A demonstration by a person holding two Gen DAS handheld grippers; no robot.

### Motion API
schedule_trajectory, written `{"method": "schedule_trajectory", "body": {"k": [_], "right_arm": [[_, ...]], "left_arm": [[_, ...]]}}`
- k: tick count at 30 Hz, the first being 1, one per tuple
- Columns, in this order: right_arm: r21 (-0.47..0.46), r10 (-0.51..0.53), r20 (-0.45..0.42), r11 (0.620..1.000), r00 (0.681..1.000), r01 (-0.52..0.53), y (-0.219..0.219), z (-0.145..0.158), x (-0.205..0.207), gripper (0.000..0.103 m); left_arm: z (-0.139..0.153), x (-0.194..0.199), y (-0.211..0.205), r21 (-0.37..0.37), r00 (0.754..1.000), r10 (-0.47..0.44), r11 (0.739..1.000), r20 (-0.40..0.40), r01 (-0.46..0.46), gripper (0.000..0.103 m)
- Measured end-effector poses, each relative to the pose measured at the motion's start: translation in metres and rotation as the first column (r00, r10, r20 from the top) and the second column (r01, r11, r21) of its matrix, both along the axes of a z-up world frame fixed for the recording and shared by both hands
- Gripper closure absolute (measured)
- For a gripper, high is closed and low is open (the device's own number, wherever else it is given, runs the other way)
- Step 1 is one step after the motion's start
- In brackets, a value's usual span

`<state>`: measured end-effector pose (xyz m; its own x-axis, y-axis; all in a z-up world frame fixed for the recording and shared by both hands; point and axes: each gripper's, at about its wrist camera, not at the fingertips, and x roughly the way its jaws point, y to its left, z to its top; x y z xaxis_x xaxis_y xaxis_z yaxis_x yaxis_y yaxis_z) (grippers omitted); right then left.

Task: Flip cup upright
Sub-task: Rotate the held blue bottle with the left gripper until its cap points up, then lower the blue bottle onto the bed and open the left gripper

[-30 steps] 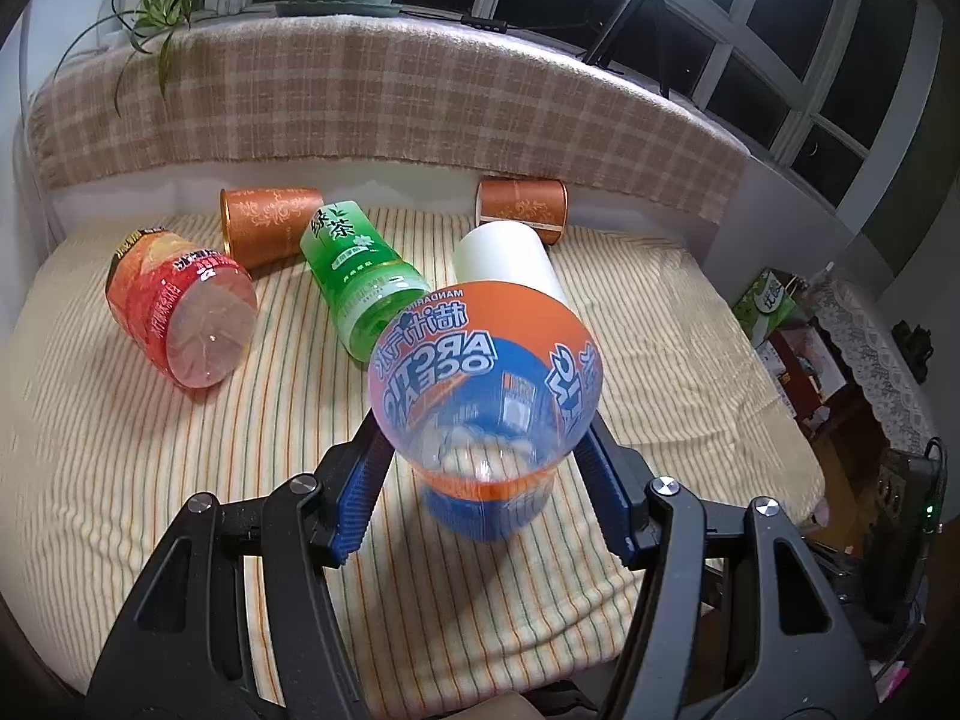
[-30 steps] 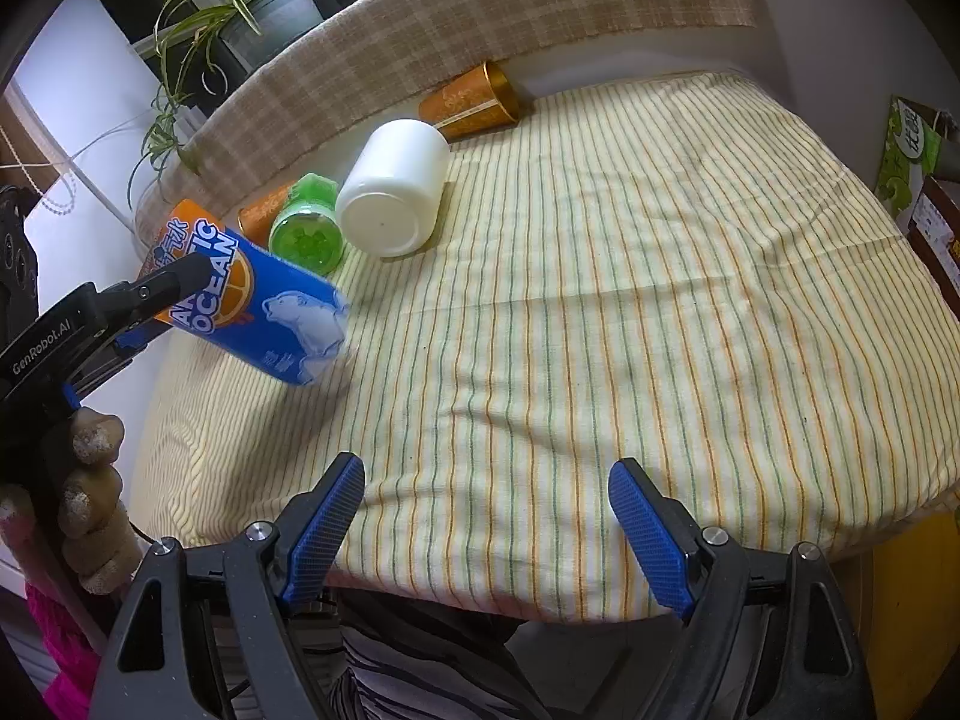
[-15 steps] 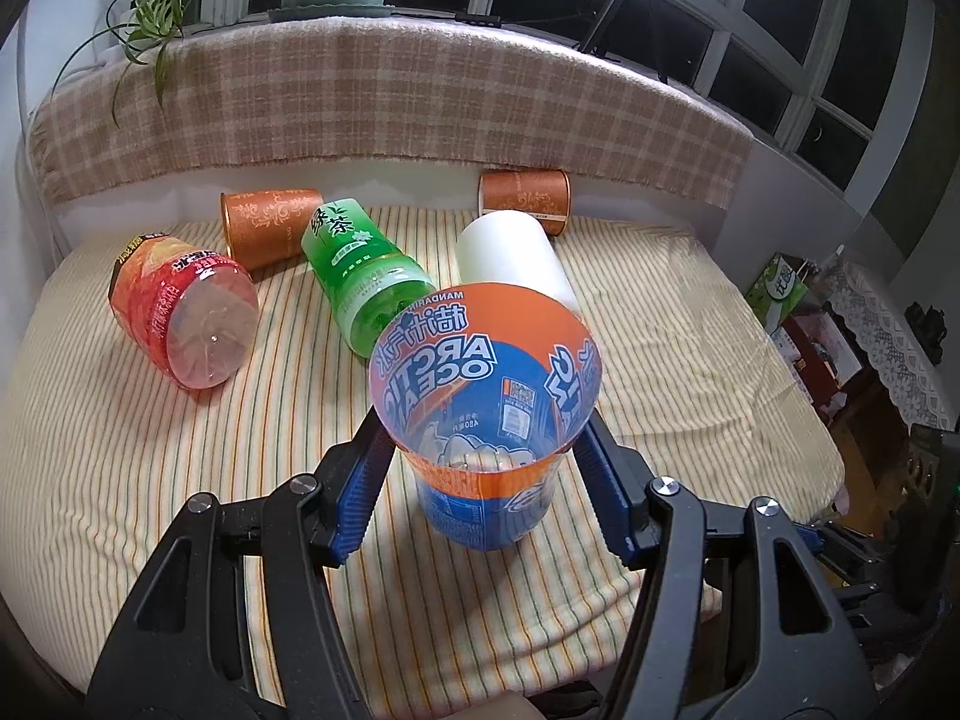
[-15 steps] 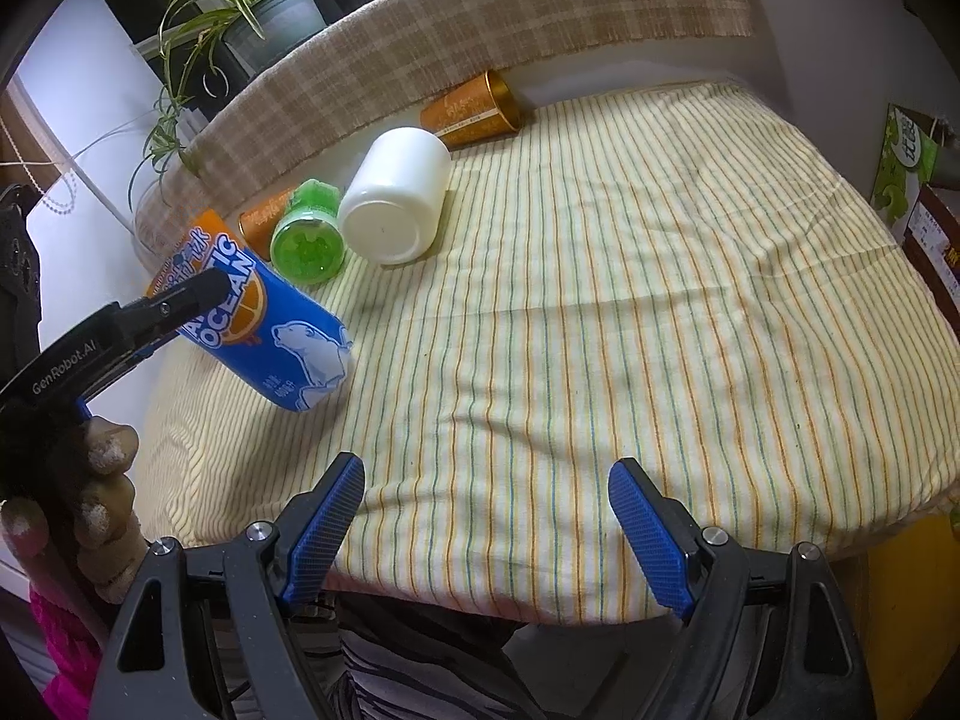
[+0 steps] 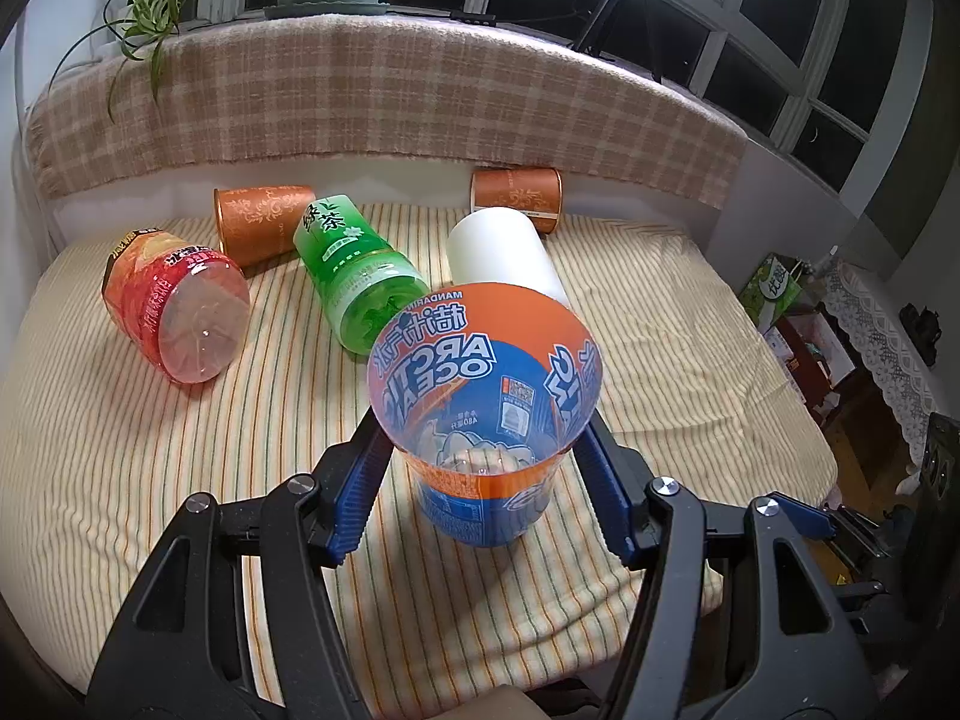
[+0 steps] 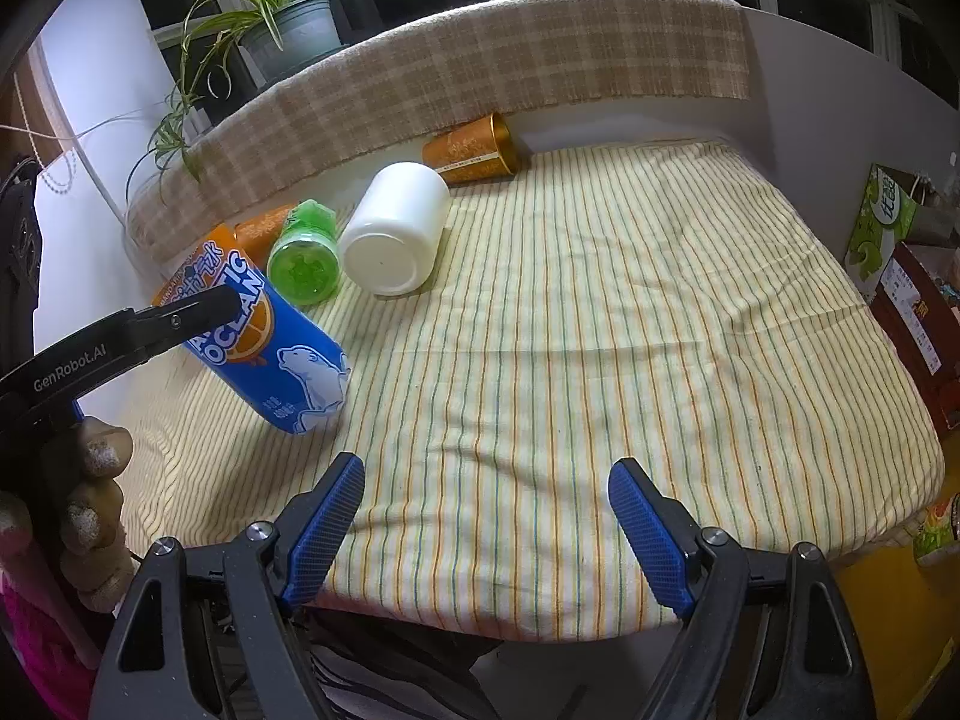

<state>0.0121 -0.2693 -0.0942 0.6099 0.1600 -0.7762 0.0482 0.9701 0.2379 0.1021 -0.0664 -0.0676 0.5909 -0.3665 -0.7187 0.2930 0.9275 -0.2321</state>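
Note:
My left gripper (image 5: 483,489) is shut on a blue and orange Arctic Ocean cup (image 5: 486,414), its open mouth toward the camera. In the right wrist view the cup (image 6: 270,348) is tilted, base down near the striped cloth (image 6: 600,330), held by the left gripper's finger (image 6: 180,318). I cannot tell whether the base touches the cloth. My right gripper (image 6: 489,525) is open and empty over the table's front edge.
Lying on their sides behind are a red cup (image 5: 177,306), a green cup (image 5: 354,273), a white cup (image 5: 501,252) and two copper cups (image 5: 261,222) (image 5: 516,195). A plaid-covered ledge (image 5: 390,102) bounds the back. Boxes (image 6: 882,222) stand beyond the right edge.
My left gripper has lowered the Arctic Ocean cup toward the cloth and turned it nearer to upright. The right gripper has not moved.

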Motion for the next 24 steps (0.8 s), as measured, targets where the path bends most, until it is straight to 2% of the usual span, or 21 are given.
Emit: {"method": "schedule_trajectory", "body": {"k": [9,11,13,24], "right_arm": [[0.000,-0.004,0.000,1.000,1.000,0.004,-0.002,-0.001,-0.001,0.018],[0.001,-0.003,0.000,1.000,1.000,0.003,-0.002,-0.001,-0.001,0.018],[-0.001,-0.004,0.000,1.000,1.000,0.004,-0.002,-0.001,-0.001,0.018],[-0.031,-0.003,0.025,1.000,1.000,0.004,0.001,0.005,-0.002,0.018]], "left_arm": [[0.000,-0.003,-0.006,0.007,1.000,-0.015,1.000,0.000,0.015,0.036],[-0.001,-0.003,-0.007,0.014,1.000,-0.019,1.000,0.000,0.019,0.032],[0.000,-0.005,-0.008,0.013,1.000,-0.024,1.000,0.002,0.024,0.024],[0.000,-0.013,-0.004,-0.015,0.999,-0.036,0.999,-0.010,0.036,0.022]]}}
